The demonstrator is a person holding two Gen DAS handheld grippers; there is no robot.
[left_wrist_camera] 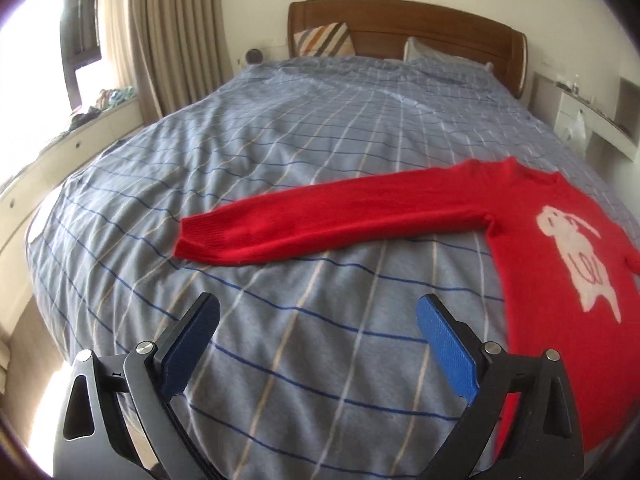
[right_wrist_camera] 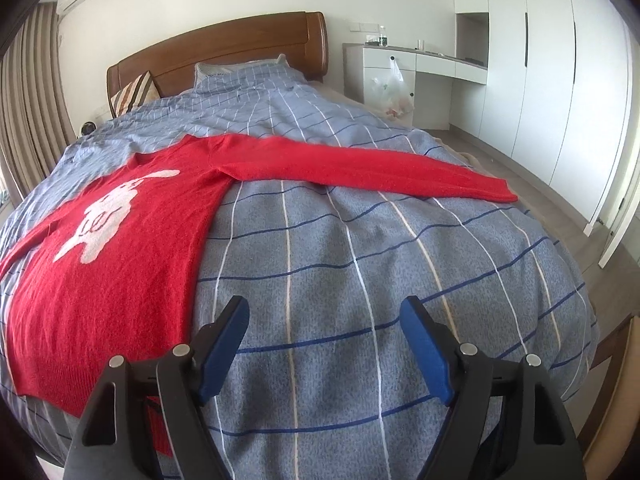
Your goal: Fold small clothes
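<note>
On the blue bed the red sweater lies flat, my left gripper and right gripper wide and empty, so next I grab a sleeve.

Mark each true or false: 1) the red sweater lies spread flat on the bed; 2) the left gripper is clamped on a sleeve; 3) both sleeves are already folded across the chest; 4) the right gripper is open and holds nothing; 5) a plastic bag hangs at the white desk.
1) The red sweater lies spread flat on the bed. True.
2) The left gripper is clamped on a sleeve. False: it is open, above bare duvet, apart from the left sleeve.
3) Both sleeves are folded across the chest. False: the left sleeve and the right sleeve stretch straight out.
4) The right gripper is open and holds nothing. True.
5) A plastic bag hangs at the white desk. True.
</note>
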